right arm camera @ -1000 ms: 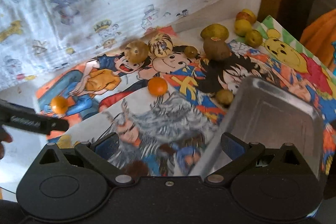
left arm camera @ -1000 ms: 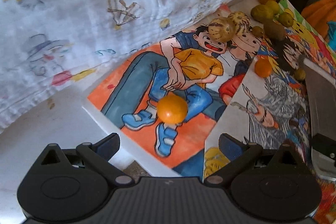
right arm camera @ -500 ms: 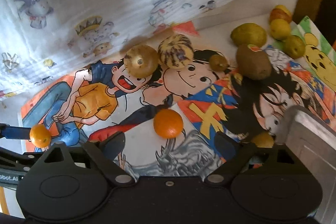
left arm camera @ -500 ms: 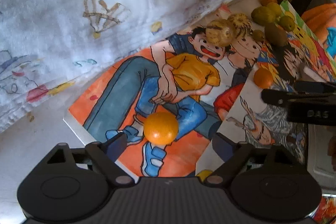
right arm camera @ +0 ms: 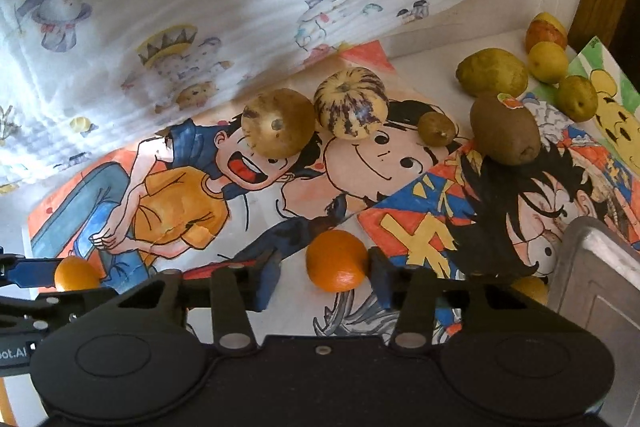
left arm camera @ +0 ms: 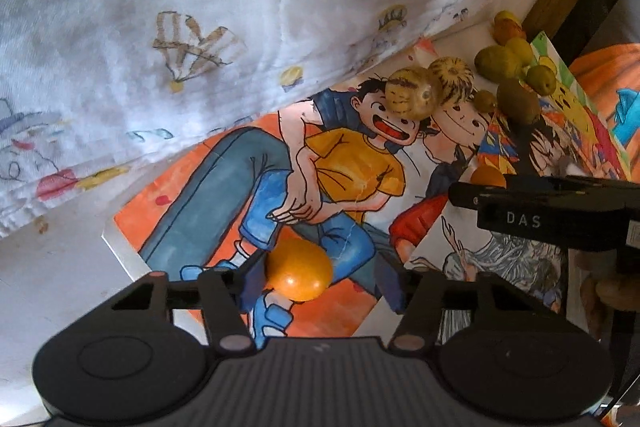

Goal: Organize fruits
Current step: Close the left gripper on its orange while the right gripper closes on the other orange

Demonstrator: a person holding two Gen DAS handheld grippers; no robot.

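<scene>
Two handheld grippers work over a table covered with cartoon drawings (right arm camera: 400, 163), each with one orange between its fingers. The left gripper (left arm camera: 320, 273) stands spread around the first orange (left arm camera: 299, 270); its left finger looks close to or against the fruit while the right finger stands clear, so it has not closed on it. The right gripper (right arm camera: 322, 269) is likewise parted around the second orange (right arm camera: 337, 259): the right finger seems to touch the peel, and a gap shows on the left side. Both oranges rest on the drawings.

Farther back lie two round striped melons (right arm camera: 314, 117), side by side and touching, one small brownish fruit (right arm camera: 436, 128) just beside them, one kiwi (right arm camera: 505, 129) with a sticker, one large greenish-yellow fruit (right arm camera: 491, 71), and three smaller yellowish fruits (right arm camera: 560, 63) near the far corner. One more yellow fruit (right arm camera: 530, 289) is mostly hidden behind the right gripper's finger. One metal tray (right arm camera: 600, 267) sits at the right, cut off by the frame edge.

A printed white cloth (right arm camera: 240, 7) hangs behind the table. In the left wrist view, the right gripper's black body crosses the frame and covers most of the second orange; its printed lettering reads only in part.
</scene>
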